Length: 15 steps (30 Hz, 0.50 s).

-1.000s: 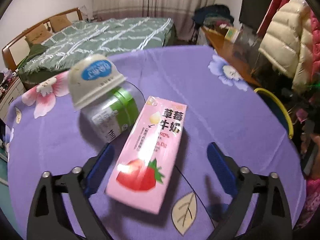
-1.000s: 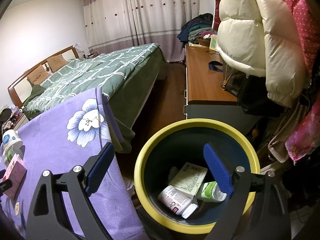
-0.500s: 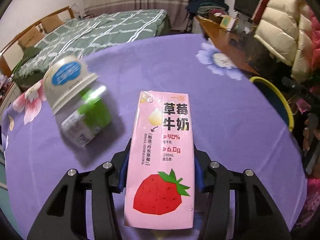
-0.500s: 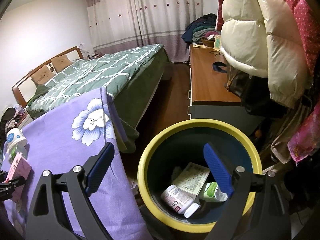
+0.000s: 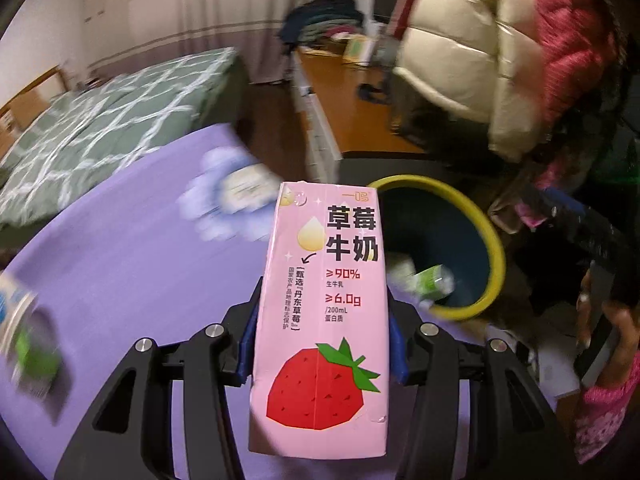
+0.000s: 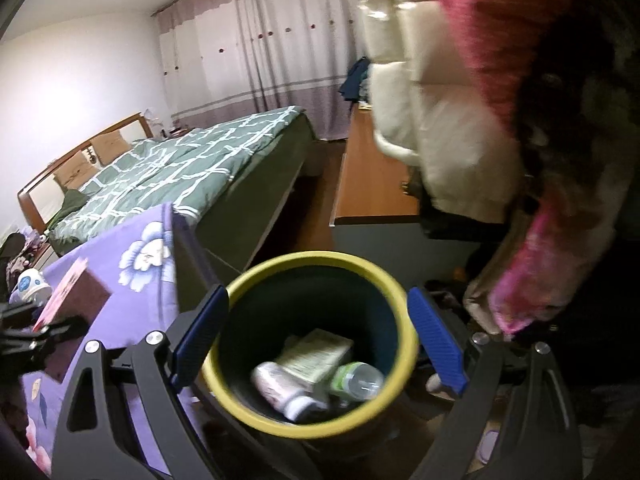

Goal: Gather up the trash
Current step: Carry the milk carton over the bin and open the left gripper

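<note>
Inside the yellow-rimmed bin (image 6: pixel 236 394), three discards are seen: one white bottle (image 6: pixel 282 394), one flat carton (image 6: pixel 316 354) and one green-labelled bottle (image 6: pixel 354 384). One pink strawberry milk carton (image 5: pixel 324 320) is clamped between the pads of the left gripper (image 5: pixel 322 354), above the purple tablecloth (image 5: pixel 128 264) beside the bin. The right gripper (image 6: pixel 316 340) is held spread wide above the bin, with nothing gripped.

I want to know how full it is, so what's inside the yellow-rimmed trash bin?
Inside the bin: a white bottle, a flattened paper carton and a green-labelled clear bottle. Anything beneath them is covered.
</note>
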Tool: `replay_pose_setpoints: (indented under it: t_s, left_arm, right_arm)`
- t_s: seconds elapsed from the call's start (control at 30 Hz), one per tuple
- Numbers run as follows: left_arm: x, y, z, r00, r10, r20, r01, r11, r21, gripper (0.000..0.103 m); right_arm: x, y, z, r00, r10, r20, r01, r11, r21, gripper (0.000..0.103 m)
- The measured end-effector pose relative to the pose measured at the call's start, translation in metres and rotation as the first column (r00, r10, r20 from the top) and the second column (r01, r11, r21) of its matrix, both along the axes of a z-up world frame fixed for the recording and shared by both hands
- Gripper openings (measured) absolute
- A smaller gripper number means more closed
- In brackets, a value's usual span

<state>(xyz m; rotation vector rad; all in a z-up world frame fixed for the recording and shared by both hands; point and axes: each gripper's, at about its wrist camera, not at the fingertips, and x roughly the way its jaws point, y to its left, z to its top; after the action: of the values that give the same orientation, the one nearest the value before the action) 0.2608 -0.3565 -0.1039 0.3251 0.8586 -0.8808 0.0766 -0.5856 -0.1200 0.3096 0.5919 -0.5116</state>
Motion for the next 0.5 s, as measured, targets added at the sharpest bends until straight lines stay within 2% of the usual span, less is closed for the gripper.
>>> replay_pose_setpoints:
  t_s: [0.23, 0.47, 0.5]
  left_arm:
    - [-0.015, -0.109, -0.008, 0.993, -0.112, -0.021, 0.113, 0.994, 0.015, 0.05]
    - [-0.016, -0.172, -0.029, 0.993, -0.115, -0.036, 0.117, 0.991, 0.057, 0.051]
    - [-0.014, -0.175, -0.032, 0.994, -0.106, -0.035, 0.108, 0.992, 0.06, 0.065]
  right_arm:
    - [-0.036, -0.029, -0.006, 0.998, -0.053, -0.019, 0.053, 0.999, 0.007, 0.086]
    - [-0.057, -0.053, -0.011, 0.994, -0.109, -0.02, 0.109, 0.994, 0.017, 0.086]
    - [-0.058, -0.055, -0.013, 0.993, -0.116, -0.021, 0.116, 0.993, 0.021, 0.086]
